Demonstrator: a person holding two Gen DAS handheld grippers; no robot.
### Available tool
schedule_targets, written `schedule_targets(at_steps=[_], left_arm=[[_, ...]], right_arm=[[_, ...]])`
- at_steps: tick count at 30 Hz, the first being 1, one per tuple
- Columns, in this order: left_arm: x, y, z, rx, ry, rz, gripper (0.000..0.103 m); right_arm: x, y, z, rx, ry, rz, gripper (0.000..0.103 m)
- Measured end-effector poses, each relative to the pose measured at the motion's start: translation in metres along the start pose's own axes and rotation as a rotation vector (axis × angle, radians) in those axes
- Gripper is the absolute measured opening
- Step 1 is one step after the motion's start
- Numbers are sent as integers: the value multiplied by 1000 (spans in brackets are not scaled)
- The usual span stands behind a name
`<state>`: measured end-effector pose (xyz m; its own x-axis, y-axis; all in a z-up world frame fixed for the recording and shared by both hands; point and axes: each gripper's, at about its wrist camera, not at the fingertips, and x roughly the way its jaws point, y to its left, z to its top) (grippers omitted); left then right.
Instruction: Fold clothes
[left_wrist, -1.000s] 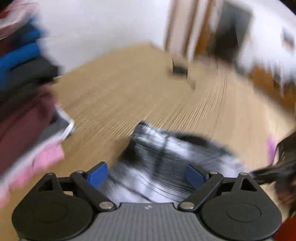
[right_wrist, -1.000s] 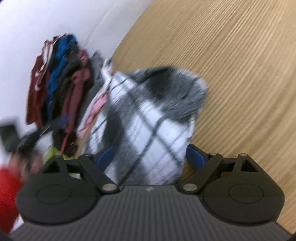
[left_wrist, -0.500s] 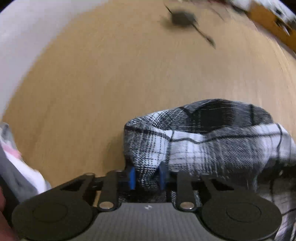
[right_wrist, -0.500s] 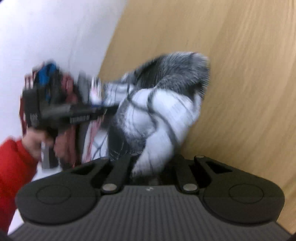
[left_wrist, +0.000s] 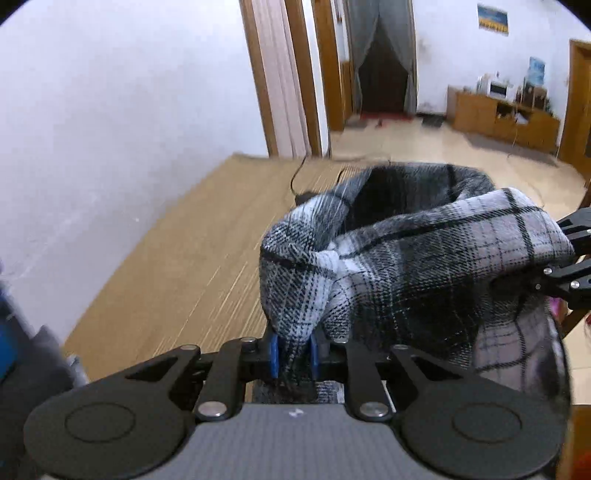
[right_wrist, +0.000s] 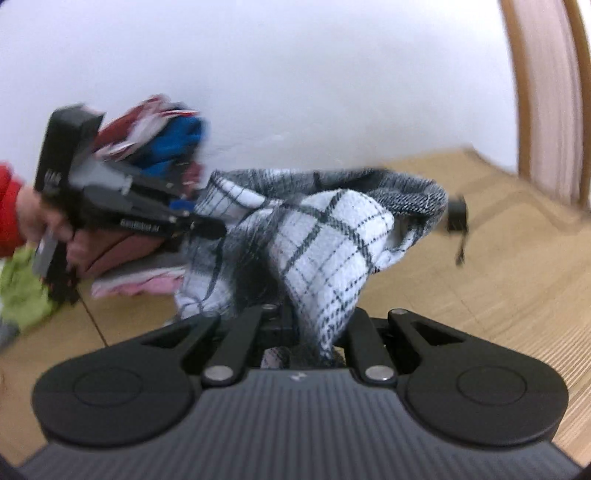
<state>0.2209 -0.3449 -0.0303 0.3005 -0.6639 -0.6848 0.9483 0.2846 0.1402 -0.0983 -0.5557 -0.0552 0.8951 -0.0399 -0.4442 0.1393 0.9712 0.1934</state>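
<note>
In my left wrist view, my left gripper (left_wrist: 293, 354) is at the lower middle of the frame. Its two blue pads (left_wrist: 273, 353) stand very near each other and a fold of the black and white plaid garment (left_wrist: 406, 266) is squeezed between them; the jaws are closing a little more on this fold. From there the cloth goes up and to the right of the frame as a bunched loop with a dark inside, and it hangs above the wooden table (left_wrist: 177, 266). At the right edge of this frame I see the black fingers of my right gripper (left_wrist: 570, 258), which touch the other end of the cloth.

In my right wrist view, my right gripper (right_wrist: 314, 332) is at the lower middle. Its jaws are nearly together and a corner of the plaid garment (right_wrist: 328, 251) passes between them, so it has a grip on the cloth. The garment rises from there and stretches to the left of the frame, where my left gripper (right_wrist: 207, 229) bites its other end. My hand (right_wrist: 55, 225), with a red sleeve (right_wrist: 9, 210), holds that gripper at the left edge.

Behind it, against the white wall (right_wrist: 295, 74), lies a pile of clothes (right_wrist: 155, 147) in red, blue, pink and green. This part is blurred. A small dark object (right_wrist: 456, 212) with a cable lies on the table at the right middle of the frame.
</note>
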Motion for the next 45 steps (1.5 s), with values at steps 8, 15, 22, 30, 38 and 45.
schedule_targets(at_steps=[8, 15, 22, 30, 38, 45], left_arm=[[-122, -21, -119, -64, -40, 56, 16], [-132, -11, -214, -252, 74, 140, 28], [-105, -13, -286, -571, 217, 106, 51], [-117, -28, -287, -705, 139, 76, 53], [-121, -14, -285, -921, -51, -31, 51], [-120, -25, -272, -1021, -177, -130, 49]], right_arm=[[-56, 127, -42, -253, 37, 55, 10], [-13, 216, -115, -450, 222, 4, 22], [-19, 221, -142, -433, 356, 51, 75], [-95, 191, -107, -305, 323, 163, 84], [-71, 172, -100, -846, 232, -32, 95], [-11, 159, -138, -818, 145, -314, 24]])
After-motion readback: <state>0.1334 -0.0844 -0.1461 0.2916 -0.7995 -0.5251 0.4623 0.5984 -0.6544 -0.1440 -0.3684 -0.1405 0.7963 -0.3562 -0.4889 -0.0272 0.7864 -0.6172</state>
